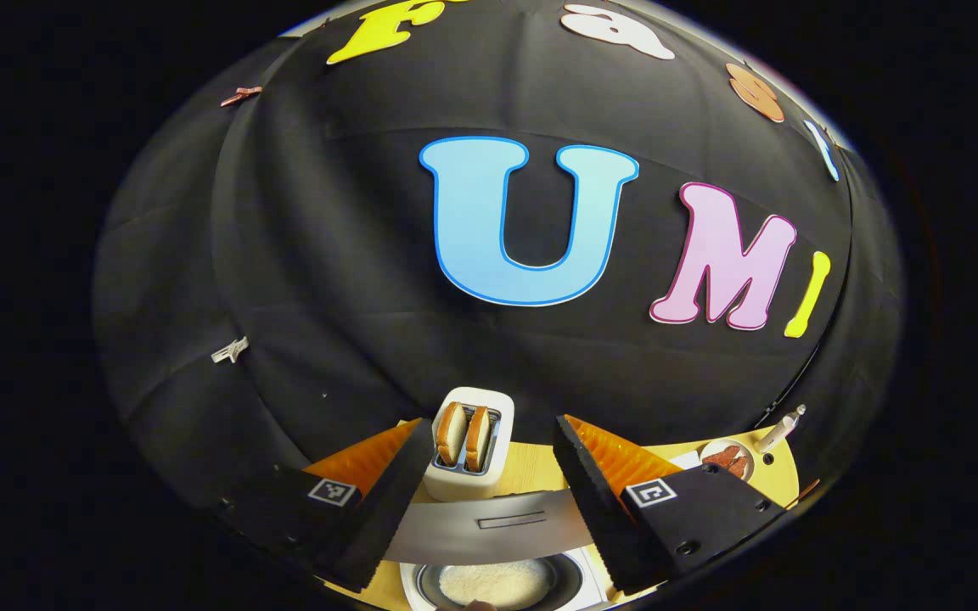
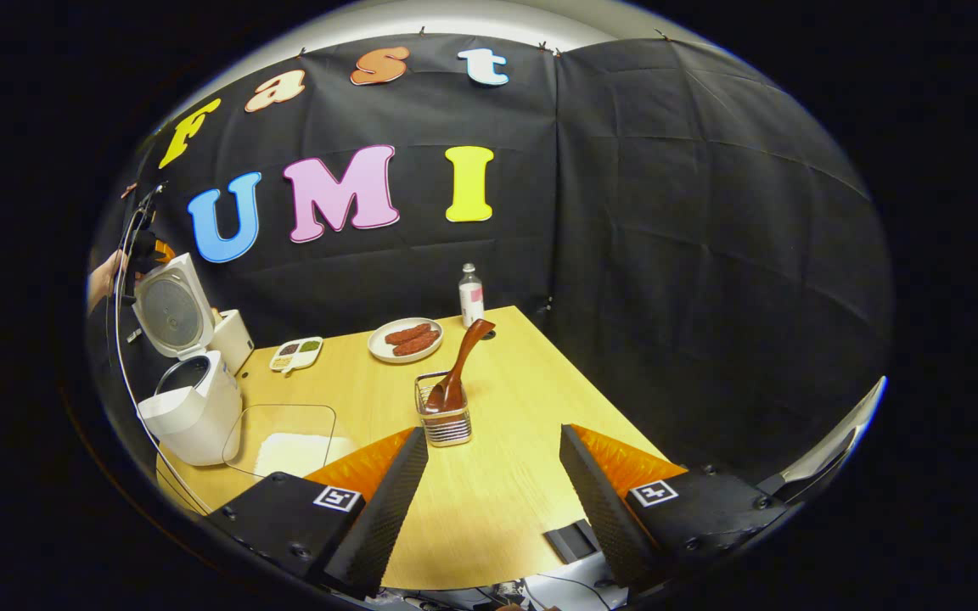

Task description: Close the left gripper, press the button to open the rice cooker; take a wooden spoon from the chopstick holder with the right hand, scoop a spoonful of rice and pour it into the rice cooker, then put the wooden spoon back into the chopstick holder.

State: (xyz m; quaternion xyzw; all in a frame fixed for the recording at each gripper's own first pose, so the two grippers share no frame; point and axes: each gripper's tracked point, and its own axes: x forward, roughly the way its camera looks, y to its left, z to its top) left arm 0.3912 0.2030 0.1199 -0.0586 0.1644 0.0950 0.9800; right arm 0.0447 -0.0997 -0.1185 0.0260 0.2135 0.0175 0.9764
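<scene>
Standing in holder (image 2: 444,422): wooden spoon (image 2: 458,365)

Left hand-held gripper (image 1: 486,475) fingers spread, holding nothing; right hand-held gripper (image 2: 493,484) likewise.

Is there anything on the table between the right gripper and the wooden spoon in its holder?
Nothing visible. In the right gripper view, bare table lies between the open right gripper and the wooden spoon, which stands in the chopstick holder.
</scene>
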